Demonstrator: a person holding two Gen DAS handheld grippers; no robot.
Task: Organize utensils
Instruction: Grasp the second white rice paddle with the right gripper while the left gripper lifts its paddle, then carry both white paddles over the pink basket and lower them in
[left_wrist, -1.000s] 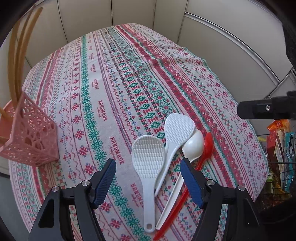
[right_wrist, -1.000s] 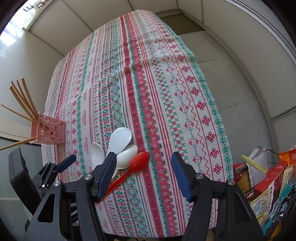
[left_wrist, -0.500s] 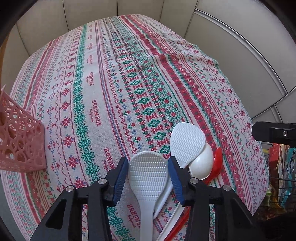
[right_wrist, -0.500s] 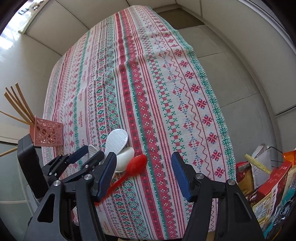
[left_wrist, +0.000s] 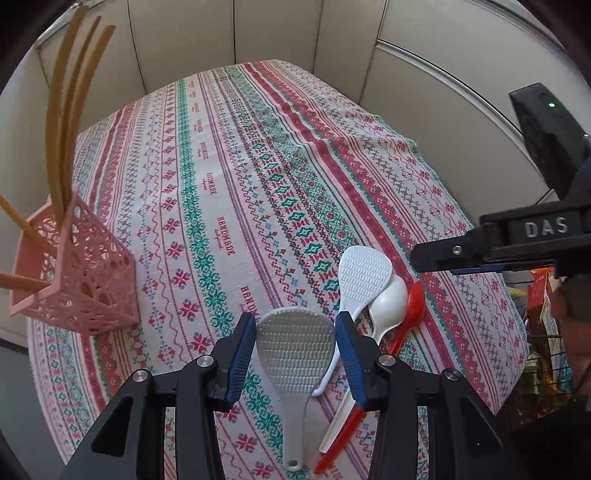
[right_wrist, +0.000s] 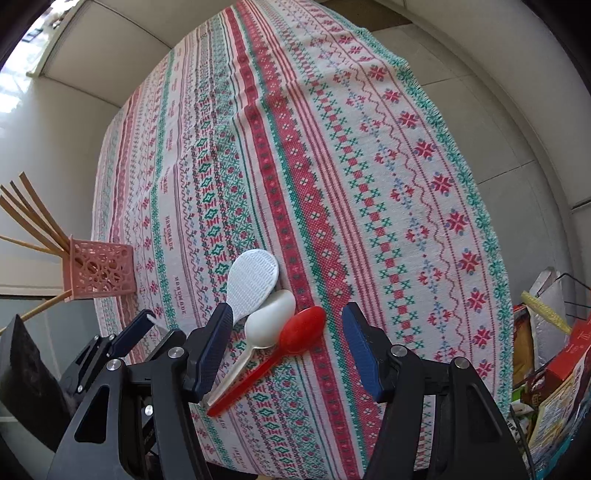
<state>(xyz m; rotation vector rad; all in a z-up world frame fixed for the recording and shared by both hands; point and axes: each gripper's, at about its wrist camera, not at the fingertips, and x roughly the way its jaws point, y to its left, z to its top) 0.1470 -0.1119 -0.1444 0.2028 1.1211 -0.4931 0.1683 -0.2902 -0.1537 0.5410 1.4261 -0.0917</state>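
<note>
My left gripper (left_wrist: 295, 354) is shut on the head of a white rice paddle (left_wrist: 295, 343), whose handle hangs down toward the near edge of the cloth. Just right of it lie a second white rice paddle (left_wrist: 364, 277), a white spoon (left_wrist: 389, 306) and a red spoon (left_wrist: 413, 306), overlapping. In the right wrist view my right gripper (right_wrist: 284, 343) stands open over the red spoon (right_wrist: 303, 328) and white spoon (right_wrist: 271, 317), pads apart from both. A pink lattice holder (left_wrist: 85, 273) with several wooden chopsticks (left_wrist: 66, 110) stands at the left.
A red, green and white patterned tablecloth (left_wrist: 258, 166) covers the table. Its right edge drops to a tiled floor. A wire basket with snack packets (right_wrist: 546, 369) sits beyond that edge. The left gripper's body (right_wrist: 110, 350) shows at the lower left of the right wrist view.
My left gripper closed on the nearest rice paddle's head and raised it off the cloth. My right gripper sank closer to the red and white spoons, staying open.
</note>
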